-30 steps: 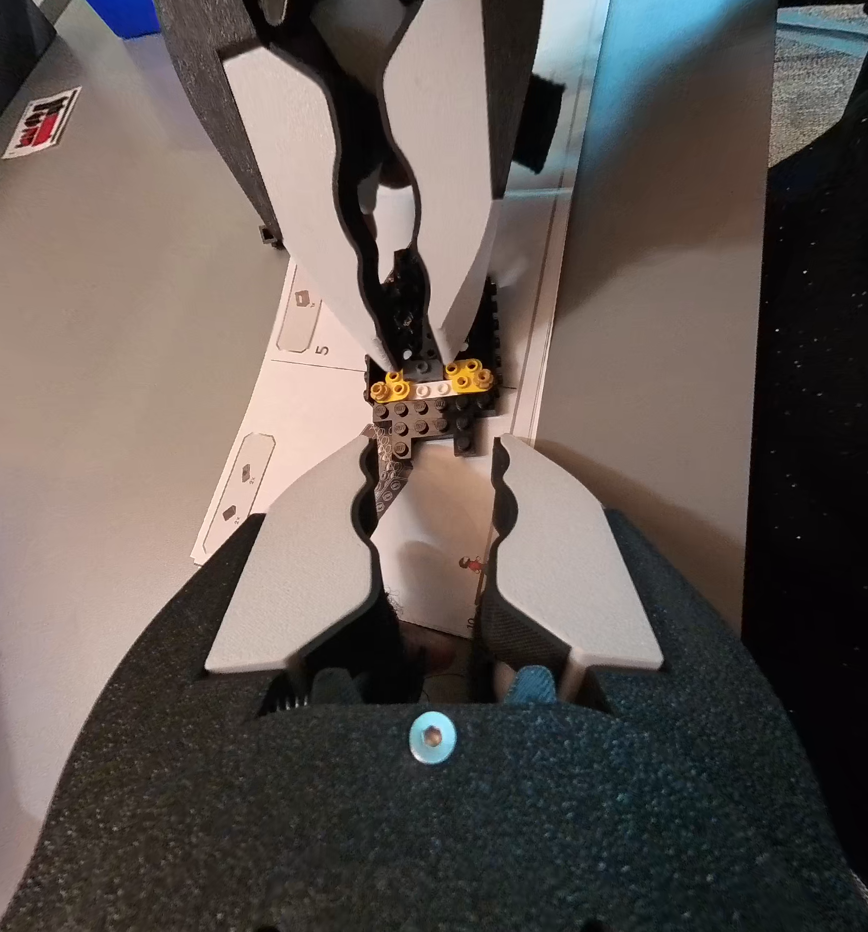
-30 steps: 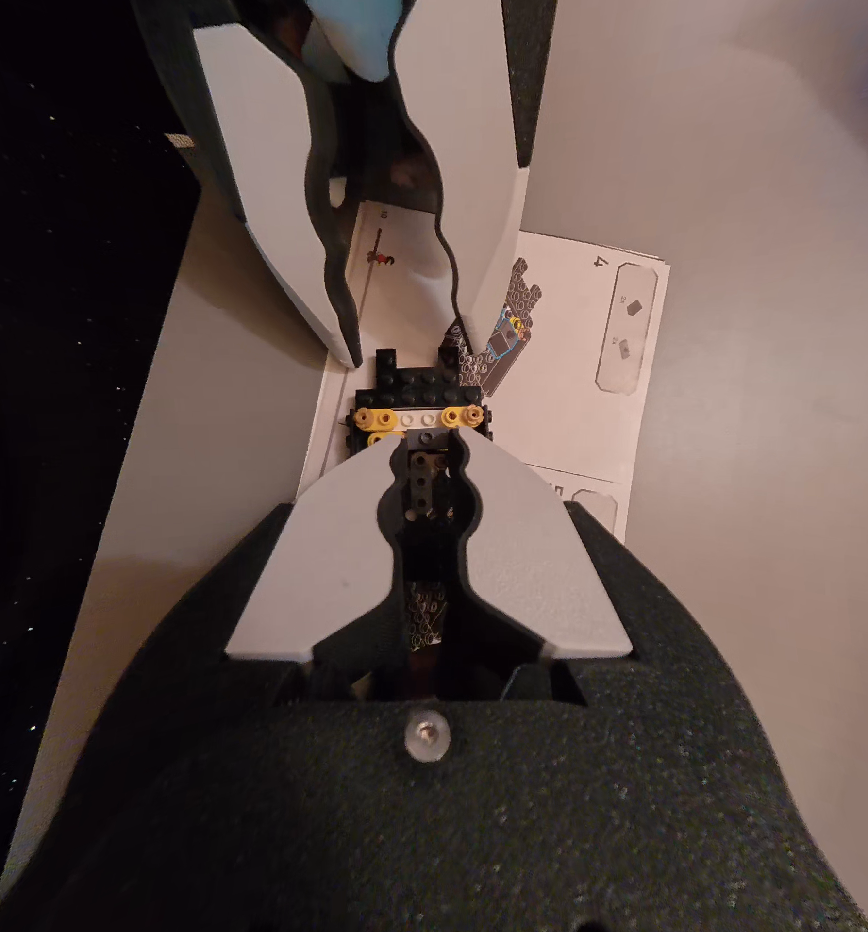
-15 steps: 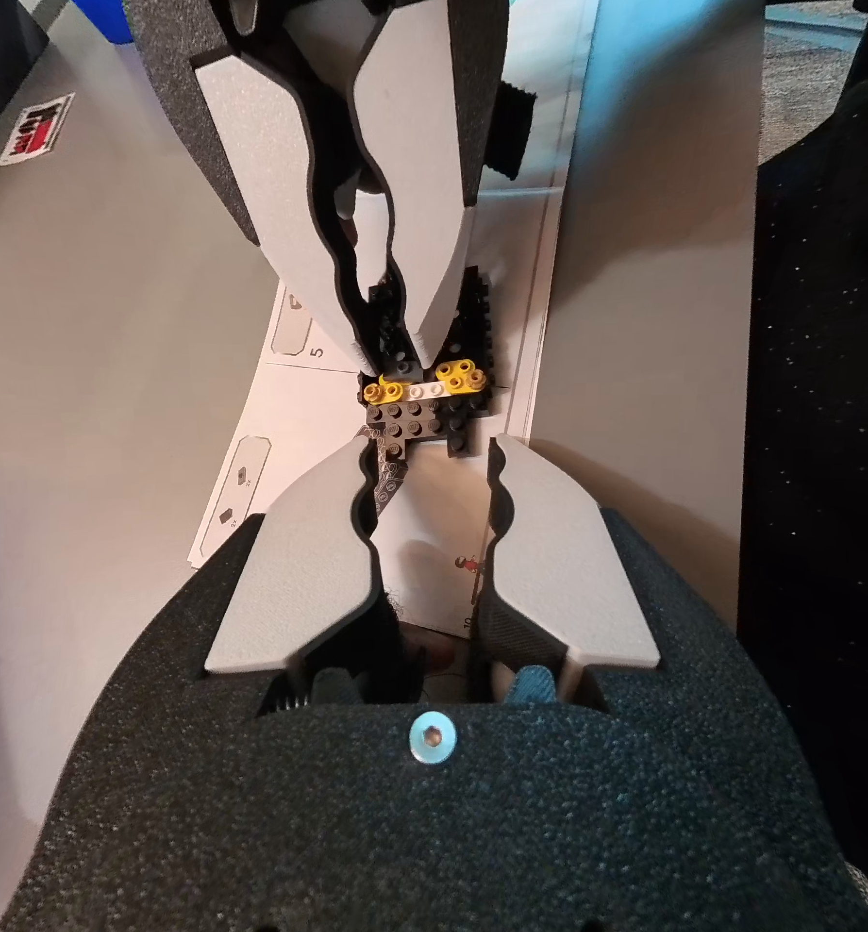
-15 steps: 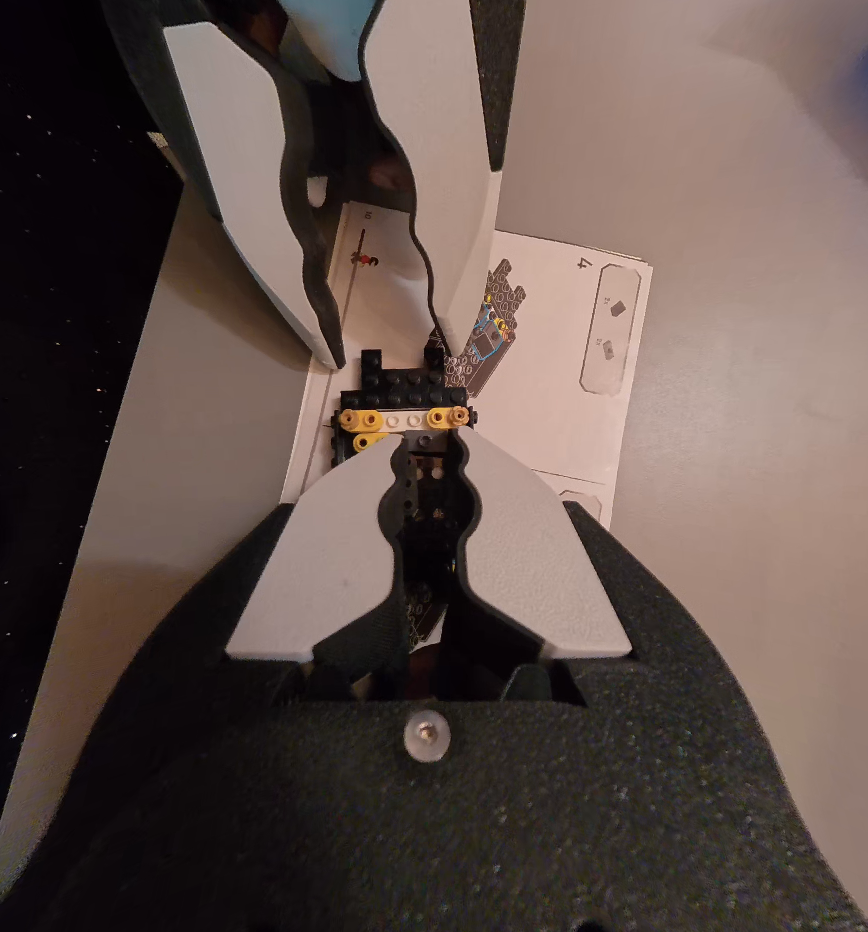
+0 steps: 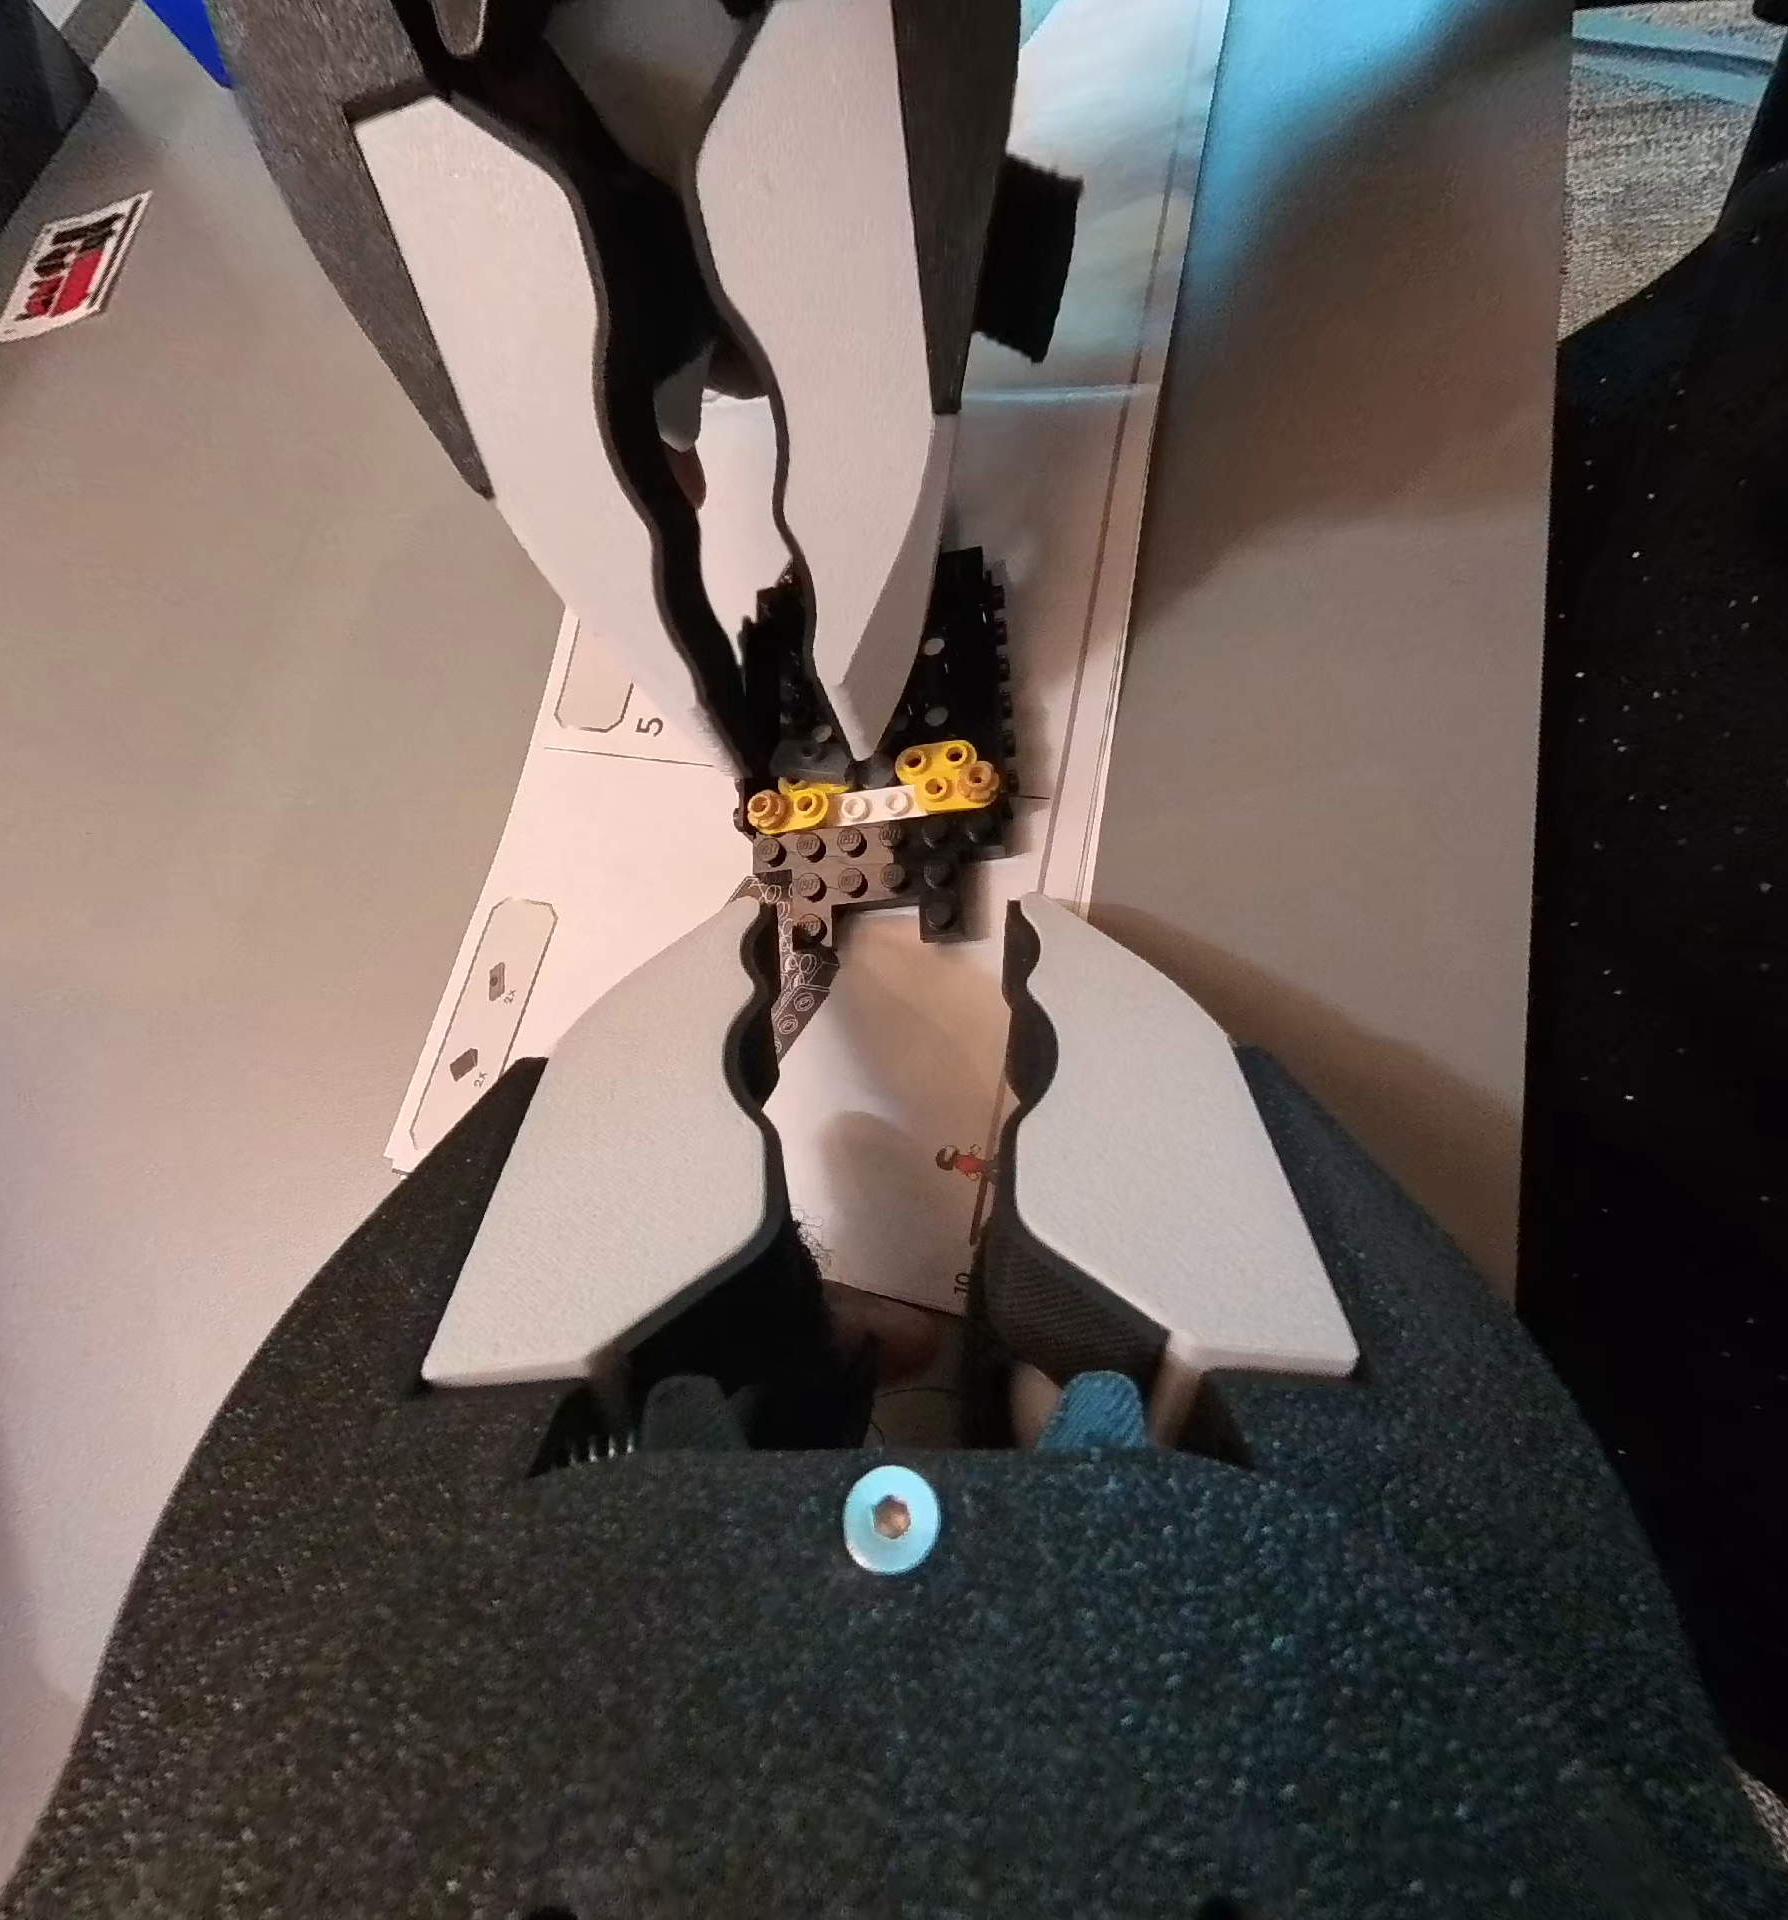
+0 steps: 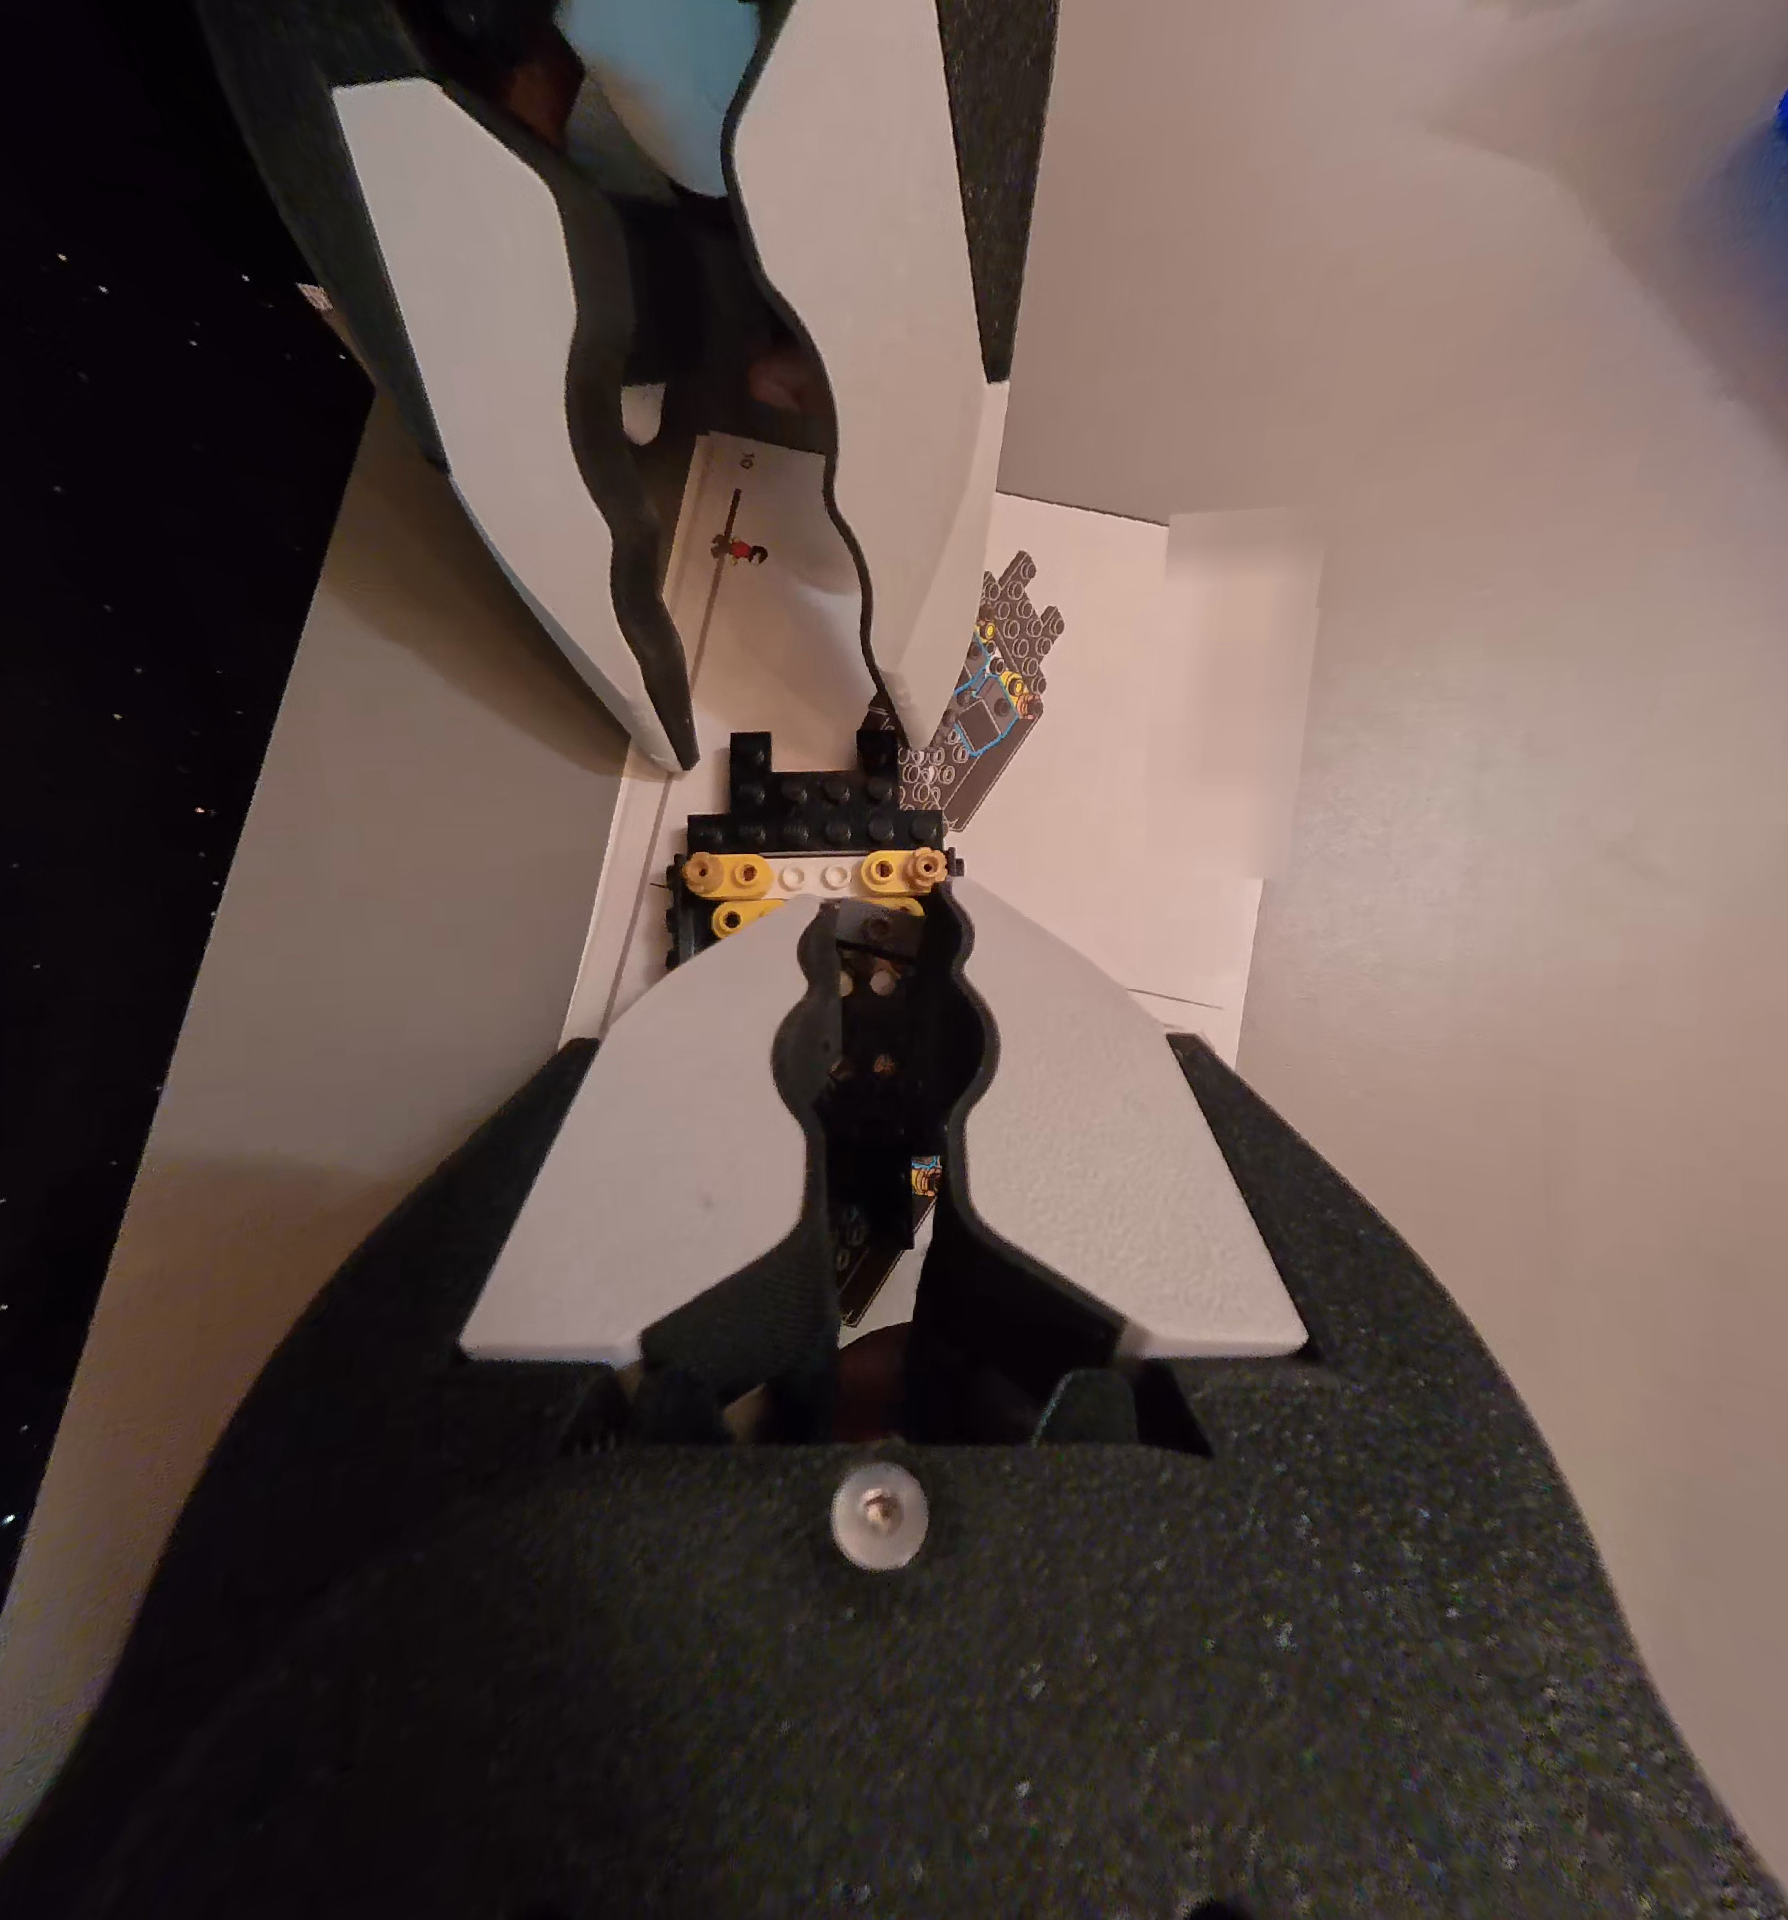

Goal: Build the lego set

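On the grey tabletop (image 5: pixel 194 727) the white instruction sheet (image 5: pixel 900 1101) carries the black studded lego build with yellow plates (image 5: pixel 869 842). Since a second ago the right gripper (image 6: pixel 874 914) has pressed lower, jaws narrow on a small dark grey piece (image 5: pixel 812 767), seemingly seating it. The left gripper (image 5: pixel 879 914) waits wide, near the build's edge.

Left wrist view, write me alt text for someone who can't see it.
An open left gripper points at a black lego build with yellow and white pieces, lying on an instruction sheet on a grey table. Opposite, the right gripper reaches in, fingertips nearly shut around a small grey piece on the build.
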{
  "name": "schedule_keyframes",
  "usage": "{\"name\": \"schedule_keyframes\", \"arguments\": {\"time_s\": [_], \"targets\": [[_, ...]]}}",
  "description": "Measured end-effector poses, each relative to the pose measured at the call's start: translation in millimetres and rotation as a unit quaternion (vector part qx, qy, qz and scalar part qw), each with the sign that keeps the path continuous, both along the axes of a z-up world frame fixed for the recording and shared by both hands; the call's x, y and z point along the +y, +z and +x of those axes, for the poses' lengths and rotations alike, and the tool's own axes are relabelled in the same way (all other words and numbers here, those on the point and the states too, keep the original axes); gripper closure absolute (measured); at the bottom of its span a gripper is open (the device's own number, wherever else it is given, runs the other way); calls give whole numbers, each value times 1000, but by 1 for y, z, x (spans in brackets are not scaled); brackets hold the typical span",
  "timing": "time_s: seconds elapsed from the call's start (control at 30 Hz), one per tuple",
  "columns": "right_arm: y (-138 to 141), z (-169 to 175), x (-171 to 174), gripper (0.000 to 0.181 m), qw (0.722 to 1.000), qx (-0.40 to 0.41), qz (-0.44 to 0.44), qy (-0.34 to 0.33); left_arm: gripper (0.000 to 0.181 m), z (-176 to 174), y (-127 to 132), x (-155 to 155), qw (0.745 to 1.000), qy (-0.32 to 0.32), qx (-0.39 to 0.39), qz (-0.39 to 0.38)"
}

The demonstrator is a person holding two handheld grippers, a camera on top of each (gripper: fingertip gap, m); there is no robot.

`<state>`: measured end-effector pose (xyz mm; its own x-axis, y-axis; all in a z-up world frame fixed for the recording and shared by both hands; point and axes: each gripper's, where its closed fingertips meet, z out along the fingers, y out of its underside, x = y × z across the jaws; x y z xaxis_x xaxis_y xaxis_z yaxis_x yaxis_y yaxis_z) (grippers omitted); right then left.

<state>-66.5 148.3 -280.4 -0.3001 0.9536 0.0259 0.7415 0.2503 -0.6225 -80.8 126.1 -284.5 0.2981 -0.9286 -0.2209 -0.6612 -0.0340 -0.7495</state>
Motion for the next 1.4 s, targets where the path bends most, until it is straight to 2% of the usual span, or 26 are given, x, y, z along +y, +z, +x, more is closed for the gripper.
{"name": "schedule_keyframes", "arguments": {"time_s": [0.13,0.23,0.3,1.4], "targets": [[3,1,3,165,1000,4,1,-6,140,0,0,0,1000,0,0,0],[3,7,7,178,1000,-7,-12,-24,140,0,0,0,1000,0,0,-1],[-1,11,7,180,999,-20,-16,-28,140,0,0,0,1000,0,0,-1],[-4,1,1,180,999,-43,-20,-9,141,0,0,0,1000,-1,0,-2]]}}
